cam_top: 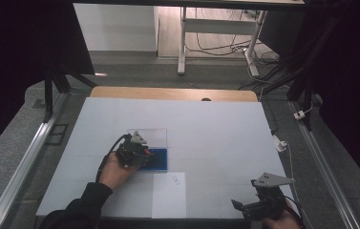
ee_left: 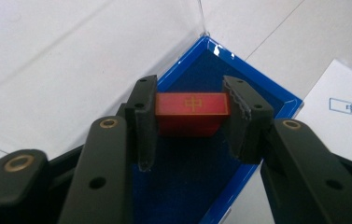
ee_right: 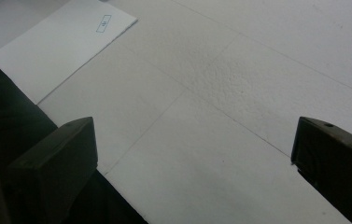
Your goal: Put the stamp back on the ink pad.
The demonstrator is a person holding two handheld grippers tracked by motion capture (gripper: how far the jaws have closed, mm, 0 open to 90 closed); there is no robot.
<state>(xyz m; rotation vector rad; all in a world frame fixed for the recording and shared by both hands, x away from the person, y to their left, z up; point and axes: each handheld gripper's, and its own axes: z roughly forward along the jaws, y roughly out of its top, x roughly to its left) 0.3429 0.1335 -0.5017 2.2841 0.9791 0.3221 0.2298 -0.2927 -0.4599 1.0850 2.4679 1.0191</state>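
A red block with a gold character on its top sits over the blue-lined tray. My left gripper is shut on it, one pad against each end. From above, that gripper reaches into the tray left of the table's middle, and the block is hidden there. My right gripper rests near the front right corner of the table. In its own view its jaws stand wide open above the bare white surface, with nothing between them.
A clear plastic cover stands up behind the tray. A white sheet with a small printed box lies at the front middle, also seen from the right gripper. The white tabletop ends in a wooden strip at the back.
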